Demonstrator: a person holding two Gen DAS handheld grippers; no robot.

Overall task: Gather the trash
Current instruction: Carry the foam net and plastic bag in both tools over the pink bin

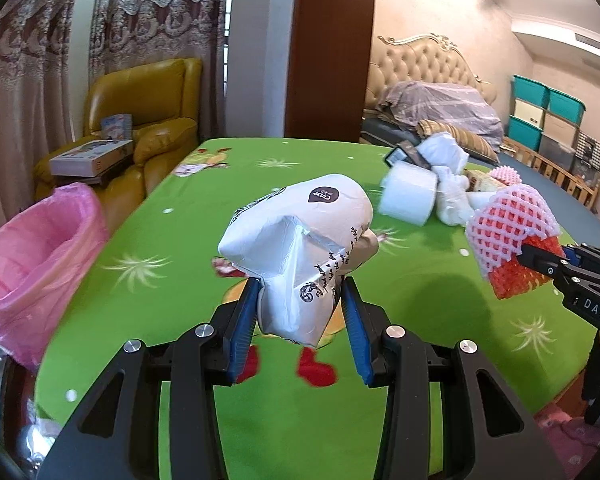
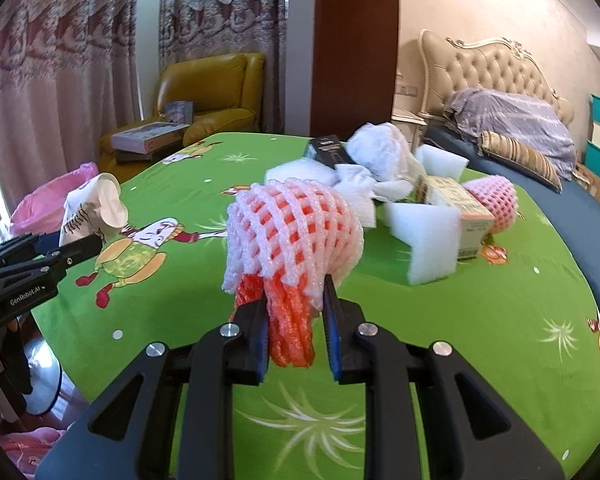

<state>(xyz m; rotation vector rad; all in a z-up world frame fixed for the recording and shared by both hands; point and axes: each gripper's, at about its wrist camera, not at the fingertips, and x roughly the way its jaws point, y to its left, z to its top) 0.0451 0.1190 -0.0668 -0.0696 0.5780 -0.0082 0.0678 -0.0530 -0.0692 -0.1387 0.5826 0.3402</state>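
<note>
Left tongs [image 1: 300, 304] clamp paper bag [image 1: 296, 240]; right tongs [image 2: 296, 312] clamp foam net [image 2: 292, 236].

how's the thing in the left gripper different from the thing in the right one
The left gripper holds a crumpled white paper bag with black print; the right gripper holds foam fruit netting, pink over orange. The paper bag has smooth, closed walls, while the foam fruit netting is an open lattice. Shared: both are light trash, pinched at the lower end and lifted above the green tablecloth.
</note>
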